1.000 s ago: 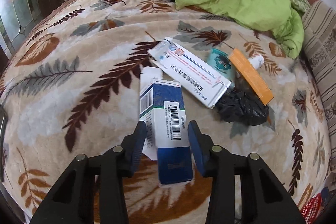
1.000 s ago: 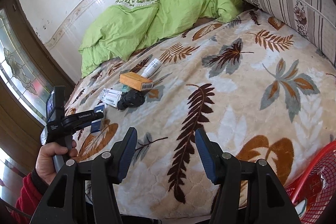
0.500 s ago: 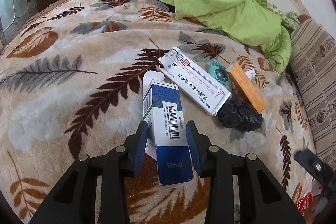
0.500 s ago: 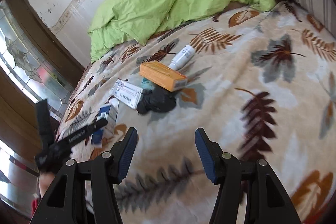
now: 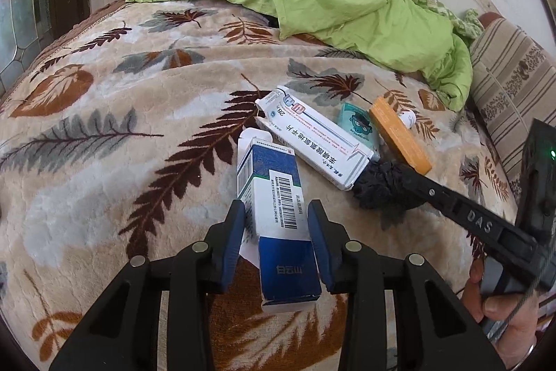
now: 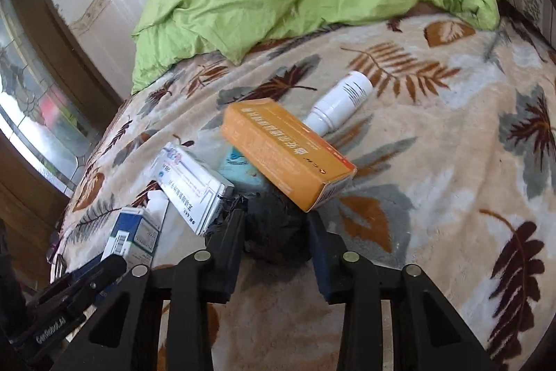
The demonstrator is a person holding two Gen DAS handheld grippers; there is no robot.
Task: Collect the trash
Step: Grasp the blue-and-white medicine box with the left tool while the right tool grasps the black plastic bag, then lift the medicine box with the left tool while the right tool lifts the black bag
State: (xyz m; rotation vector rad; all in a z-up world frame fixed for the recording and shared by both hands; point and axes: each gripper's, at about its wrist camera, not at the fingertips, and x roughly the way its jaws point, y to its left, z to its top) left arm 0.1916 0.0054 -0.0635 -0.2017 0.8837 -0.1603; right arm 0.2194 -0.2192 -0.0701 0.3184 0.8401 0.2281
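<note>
While the left gripper point(image 5: 277, 225) pinched the blue-and-white box point(image 5: 274, 197) on the leaf-patterned blanket point(image 5: 104, 141), the right gripper point(image 6: 276, 228) was closing its jaws around the crumpled black bag point(image 6: 274, 232), which lay touching the white box point(image 6: 194, 183) and orange box point(image 6: 285, 152).

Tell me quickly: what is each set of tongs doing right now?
Left tongs: closed on the blue-and-white box.
Right tongs: closing around the crumpled black bag.

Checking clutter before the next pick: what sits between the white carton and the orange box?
A teal packet lies between them, seen best in the left wrist view.
</note>
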